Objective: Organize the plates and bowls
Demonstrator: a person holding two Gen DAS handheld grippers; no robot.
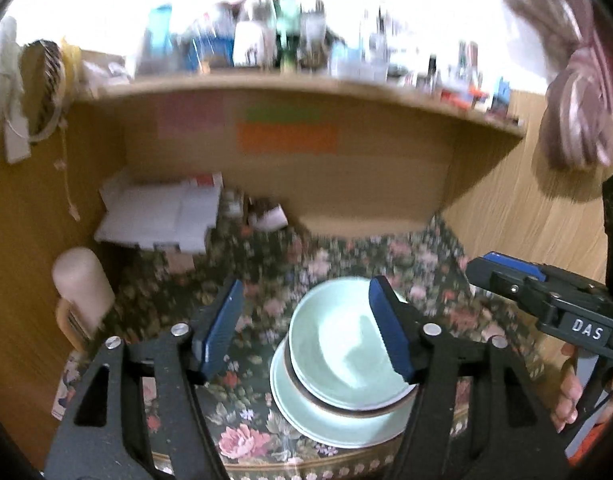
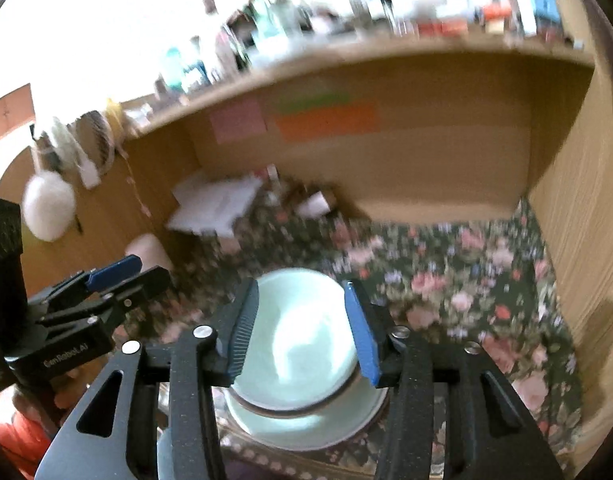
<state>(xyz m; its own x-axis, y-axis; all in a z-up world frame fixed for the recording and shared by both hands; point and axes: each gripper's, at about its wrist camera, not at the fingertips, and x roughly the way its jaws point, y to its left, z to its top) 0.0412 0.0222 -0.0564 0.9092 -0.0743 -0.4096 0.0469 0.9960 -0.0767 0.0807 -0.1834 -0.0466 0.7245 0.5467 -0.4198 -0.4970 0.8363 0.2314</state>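
A pale green bowl (image 1: 338, 352) sits stacked on a pale green plate (image 1: 326, 420) on the floral tablecloth (image 1: 274, 264). My left gripper (image 1: 306, 328) is open above the stack's left part, its right finger over the bowl. In the right wrist view the same bowl (image 2: 298, 340) and plate (image 2: 306, 428) lie between the fingers of my right gripper (image 2: 302, 328), which is open and empty above them. The right gripper (image 1: 546, 300) shows at the right of the left wrist view; the left gripper (image 2: 106, 280) shows at the left of the right wrist view.
A wooden shelf (image 1: 306, 92) crowded with bottles overhangs the table. White boxes (image 1: 158, 212) and a cream cylinder (image 1: 82, 284) stand at the back left. A wooden side wall (image 2: 586, 200) bounds the right. Both views are motion-blurred.
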